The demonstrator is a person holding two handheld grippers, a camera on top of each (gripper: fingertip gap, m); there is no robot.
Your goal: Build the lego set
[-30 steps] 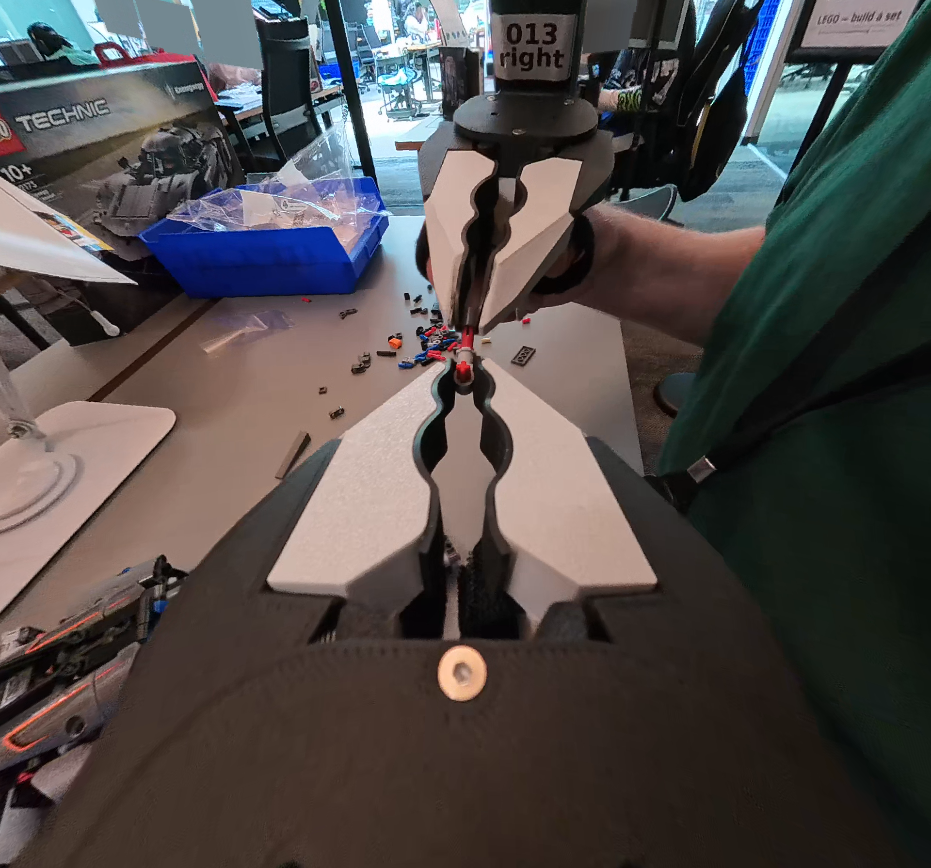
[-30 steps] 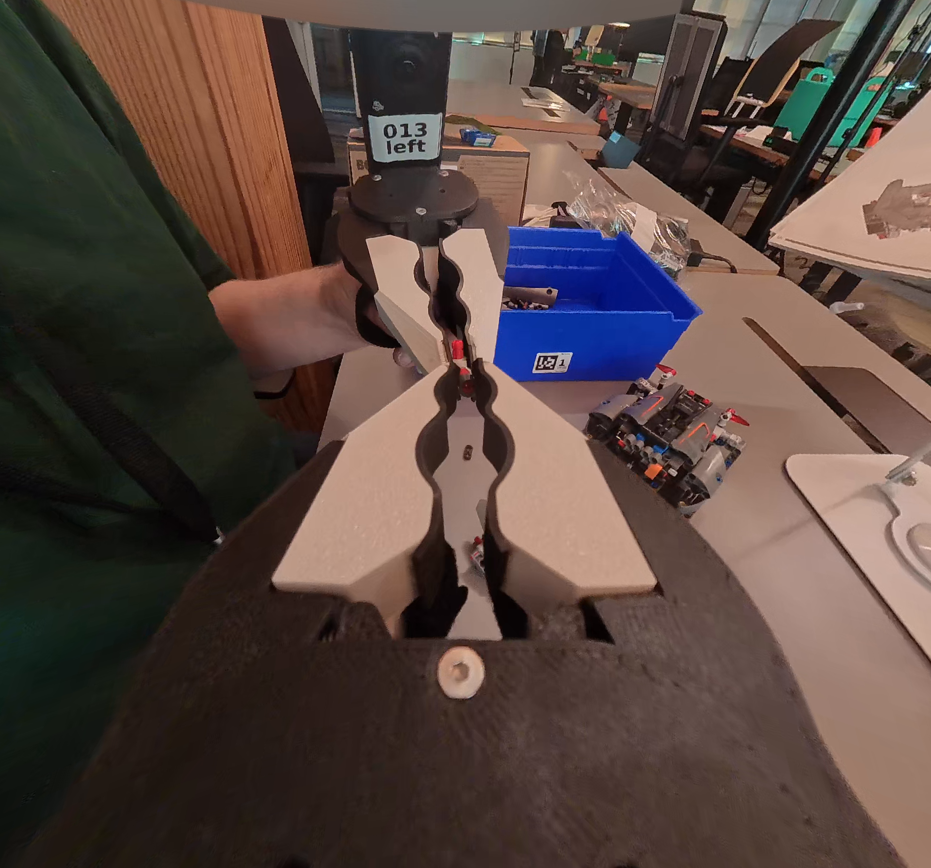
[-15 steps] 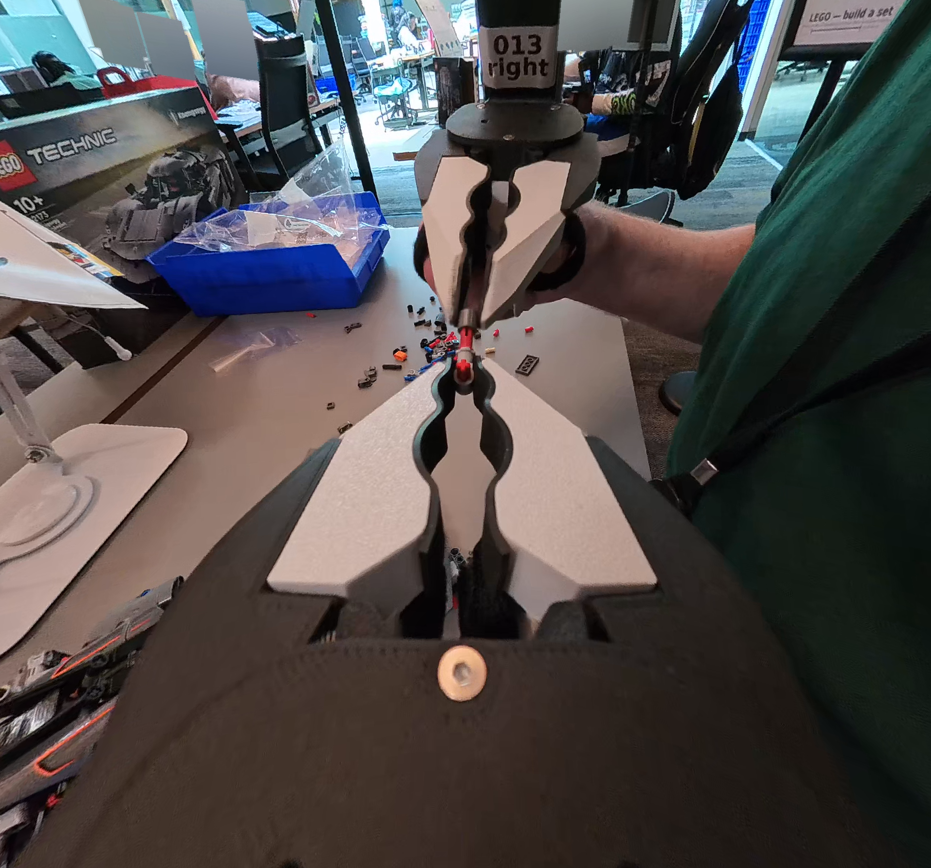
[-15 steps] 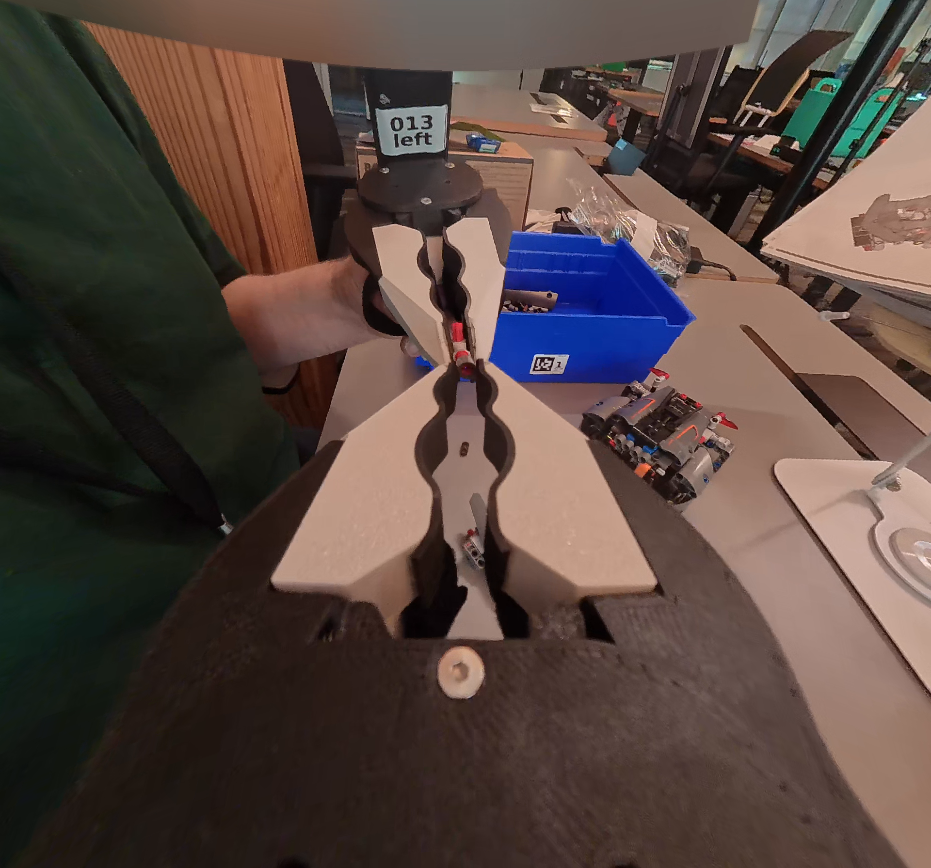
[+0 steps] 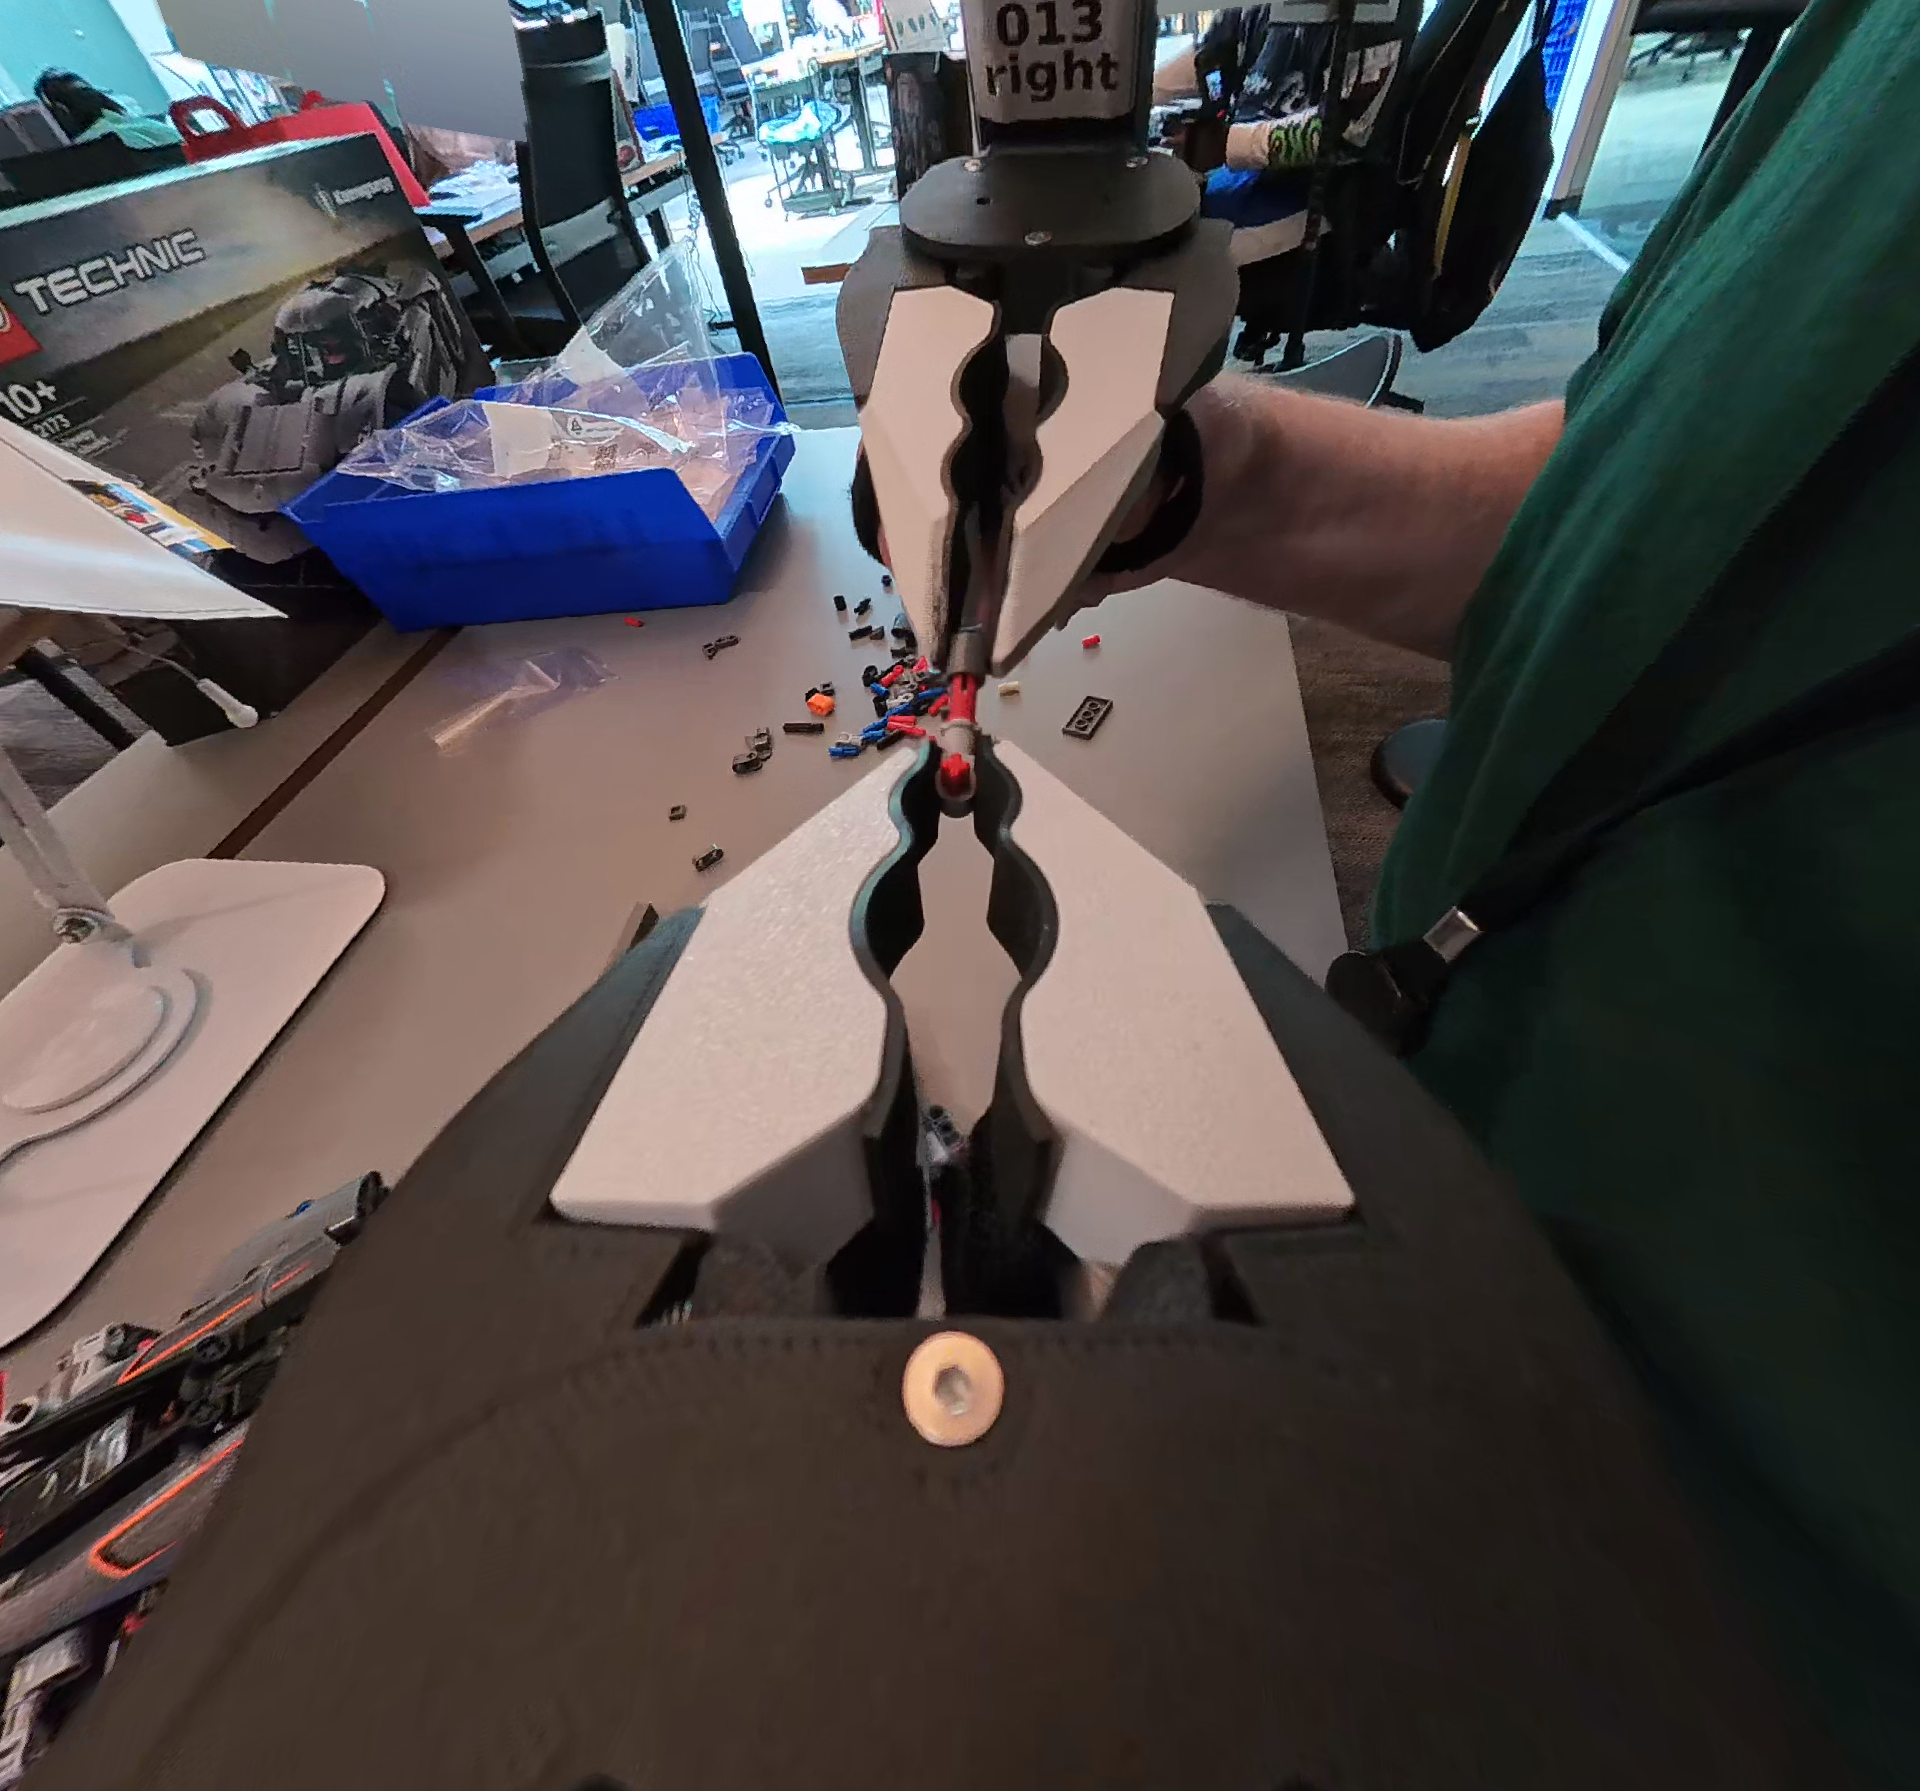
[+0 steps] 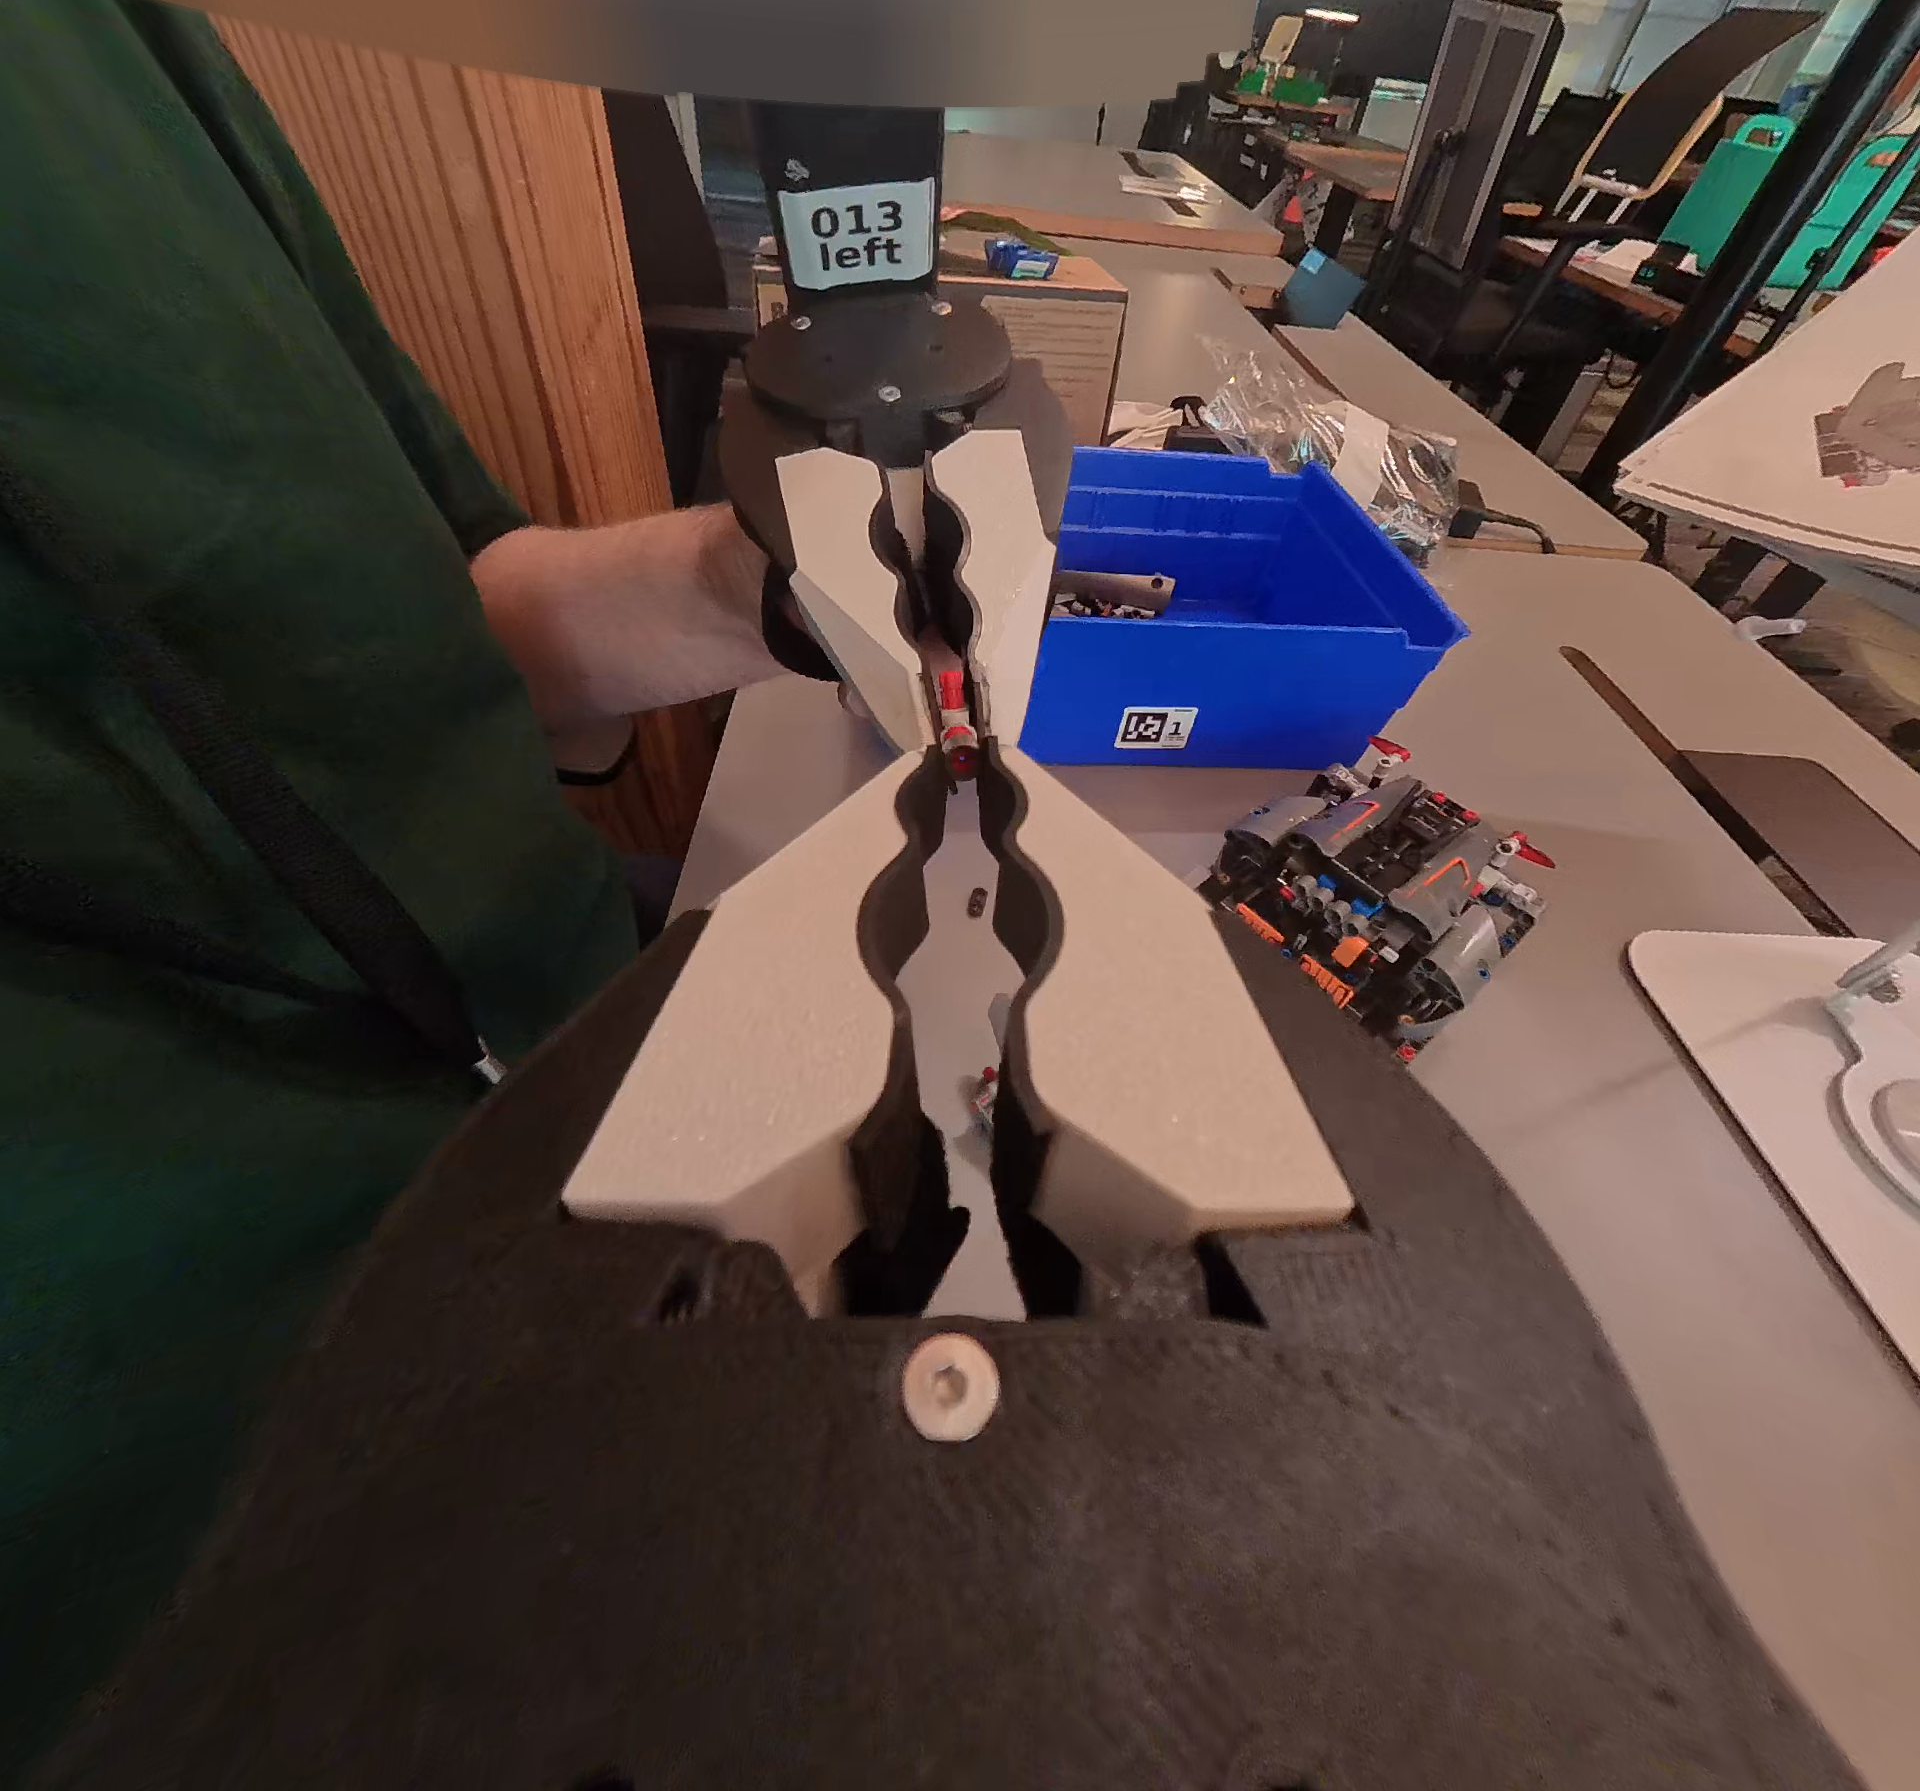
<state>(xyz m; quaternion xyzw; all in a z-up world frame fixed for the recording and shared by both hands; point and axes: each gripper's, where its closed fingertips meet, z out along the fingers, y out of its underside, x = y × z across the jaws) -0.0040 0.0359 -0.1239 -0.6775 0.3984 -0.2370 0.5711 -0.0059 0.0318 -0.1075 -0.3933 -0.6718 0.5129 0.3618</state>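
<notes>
My two grippers meet tip to tip above the grey table. In the left wrist view, my left gripper (image 5: 954,773) is shut on the red end of a small red-and-grey axle piece (image 5: 961,702). My right gripper (image 5: 966,655) faces it, shut on the grey end. In the right wrist view, my right gripper (image 6: 958,767) is shut at the piece (image 6: 949,702), with the left gripper (image 6: 951,718) opposite. A partly built grey, black and orange model (image 6: 1382,900) lies on the table to the right. It also shows at the lower left of the left wrist view (image 5: 125,1409).
Several loose small pieces (image 5: 894,692) and a black plate (image 5: 1088,715) lie under the grippers. A blue bin (image 5: 551,536) holds clear bags; another blue bin (image 6: 1247,619) holds parts. The set box (image 5: 208,328), a white stand base (image 5: 156,993) and a booklet (image 6: 1818,453) are nearby. The tips of both grippers are at nearly the same place.
Both grippers stay tip to tip on the red-and-grey piece. The views have shifted only slightly.
</notes>
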